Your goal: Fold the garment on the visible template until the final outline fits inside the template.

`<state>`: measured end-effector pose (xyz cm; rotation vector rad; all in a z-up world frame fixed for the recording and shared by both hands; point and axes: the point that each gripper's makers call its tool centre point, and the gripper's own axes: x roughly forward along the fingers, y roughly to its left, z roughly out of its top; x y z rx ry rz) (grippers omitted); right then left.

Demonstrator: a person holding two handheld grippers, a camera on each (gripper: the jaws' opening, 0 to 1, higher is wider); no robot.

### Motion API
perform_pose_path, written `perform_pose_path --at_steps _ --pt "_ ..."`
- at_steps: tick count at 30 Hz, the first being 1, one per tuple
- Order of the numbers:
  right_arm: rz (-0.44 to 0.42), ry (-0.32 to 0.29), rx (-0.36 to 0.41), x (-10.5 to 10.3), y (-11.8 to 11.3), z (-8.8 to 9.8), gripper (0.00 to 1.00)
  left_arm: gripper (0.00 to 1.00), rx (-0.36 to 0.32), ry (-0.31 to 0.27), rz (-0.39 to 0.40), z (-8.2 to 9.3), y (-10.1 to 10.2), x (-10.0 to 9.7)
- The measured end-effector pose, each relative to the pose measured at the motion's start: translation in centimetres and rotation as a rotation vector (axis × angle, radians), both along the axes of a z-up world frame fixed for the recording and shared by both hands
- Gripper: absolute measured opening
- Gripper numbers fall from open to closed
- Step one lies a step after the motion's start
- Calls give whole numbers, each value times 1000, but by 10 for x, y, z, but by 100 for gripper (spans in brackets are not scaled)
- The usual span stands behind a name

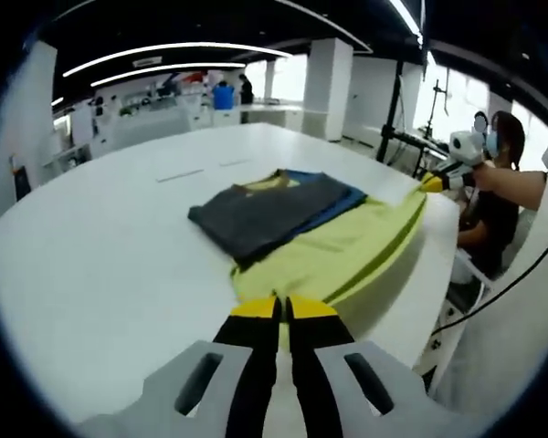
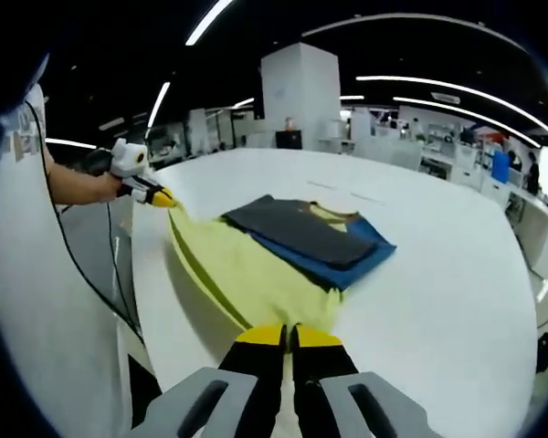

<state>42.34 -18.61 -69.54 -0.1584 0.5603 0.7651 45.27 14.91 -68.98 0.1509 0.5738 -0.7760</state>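
Left gripper [image 1: 283, 308] sits bottom centre of the left gripper view, yellow tips pressed together on the near hem of the garment [image 1: 338, 246]. Right gripper [image 2: 288, 336] sits bottom centre of the right gripper view, tips likewise closed on the garment's [image 2: 247, 274] edge. Each one also shows far off in the other view, at the cloth's opposite corner: right gripper at the right edge, left gripper at upper left.

Progress, as a judgement: mid-fold. The upper part looks already doubled over, a dark grey panel with a blue layer under it lying flat at frame centre. The lime-yellow lower part is stretched between both grippers along the table [image 1: 100, 265] edge, not yet laid over. No template outline is readable, so fit cannot be checked.

Garment: thin, limp, lime-yellow with a darker stripe, grey and blue sections on top, yellow collar trim peeking out. It lies on the white table, centre-right in the left gripper view and centre in the right gripper view.
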Motion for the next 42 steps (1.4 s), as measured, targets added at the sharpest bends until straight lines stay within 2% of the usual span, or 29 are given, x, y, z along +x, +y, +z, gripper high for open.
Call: perform_pose_path --at_steps 5,16,30,42 --pt "2 -11 -1 13 0 5 0 0 -7 6 11 4 2 15" --pt "-11 -34 7 39 -5 16 0 0 1 -31 12 11 -2 42" --pt "-15 -42 10 73 -4 18 0 0 23 -70 23 17 1 85" --pt "-32 -53 12 106 -9 22 0 0 15 -89 26 24 -6 120"
